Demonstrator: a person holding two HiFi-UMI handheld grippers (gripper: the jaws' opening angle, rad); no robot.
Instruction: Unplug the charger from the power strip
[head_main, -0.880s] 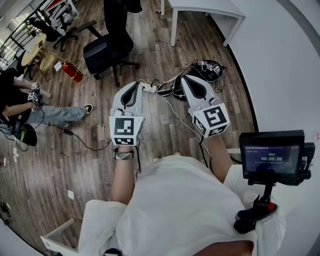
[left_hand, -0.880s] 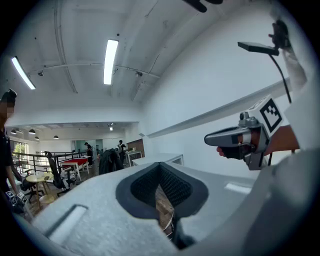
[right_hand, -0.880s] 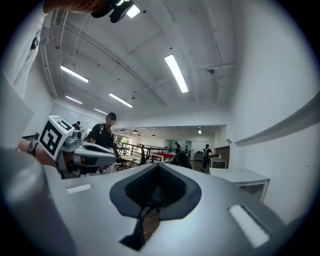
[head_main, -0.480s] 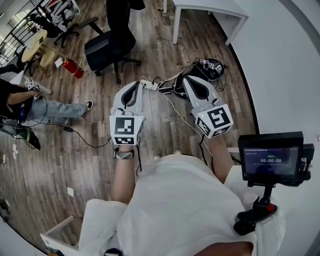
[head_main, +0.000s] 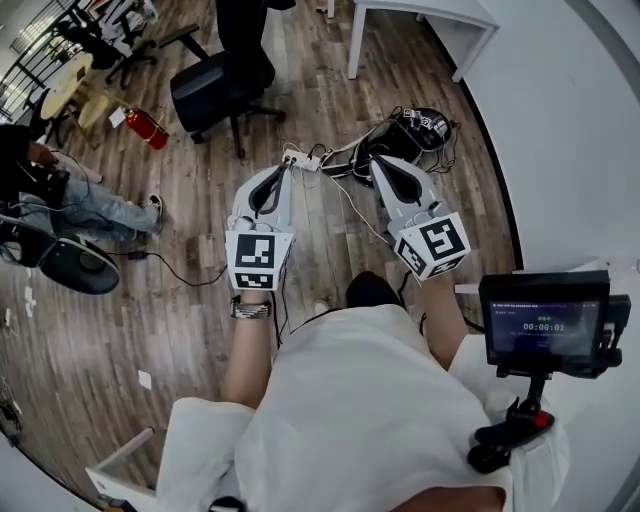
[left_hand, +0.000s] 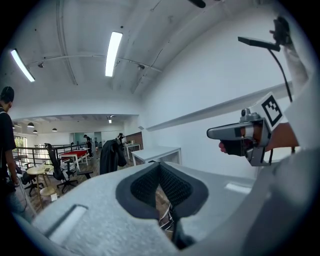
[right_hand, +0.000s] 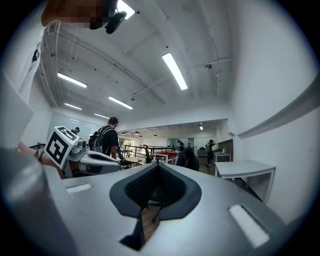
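Observation:
A white power strip (head_main: 302, 159) lies on the wooden floor among tangled white and black cables; it is too small to tell the charger from the other plugs. My left gripper (head_main: 284, 172) is held out level above the floor, its tip just short of the strip in the head view, jaws shut and empty. My right gripper (head_main: 379, 162) hangs to the strip's right, also shut with nothing in it. In the left gripper view the pads (left_hand: 167, 185) meet with cables showing below. The right gripper view's pads (right_hand: 165, 187) are closed too.
A black bag with coiled cables (head_main: 415, 135) lies right of the strip by the white wall. A black office chair (head_main: 218, 88), a red fire extinguisher (head_main: 145, 126) and a white table (head_main: 420, 15) stand further off. A person (head_main: 70, 195) is at the left. A small monitor (head_main: 545, 320) sits at my right.
Both grippers have come nearer to the power strip as I stepped forward; a dark shoe now shows below them. The person at the left has shifted position.

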